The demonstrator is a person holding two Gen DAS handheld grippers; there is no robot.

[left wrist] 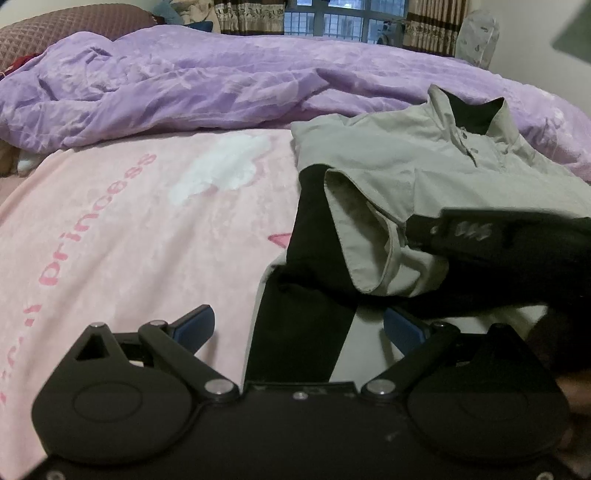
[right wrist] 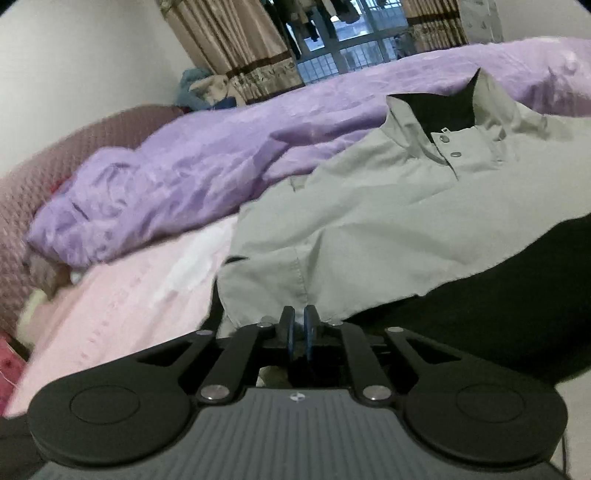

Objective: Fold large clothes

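A grey-green polo shirt (left wrist: 402, 155) with black panels lies on the pink blanket, collar toward the purple duvet; it also shows in the right wrist view (right wrist: 369, 221). My left gripper (left wrist: 299, 328) is open, its blue pads either side of the shirt's black-and-grey lower edge, holding nothing. My right gripper (right wrist: 300, 328) is shut at the edge of the folded sleeve; whether cloth is pinched between the pads is unclear. In the left wrist view the right gripper (left wrist: 417, 232) reaches in from the right and rests on the sleeve (left wrist: 365, 236), which is folded over the body.
A pink blanket (left wrist: 129, 240) with "princess" lettering covers the bed. A rumpled purple duvet (left wrist: 221, 85) lies behind the shirt. A padded brown headboard (right wrist: 22, 206) stands at the left. Curtains and a barred window (left wrist: 332, 22) are at the back.
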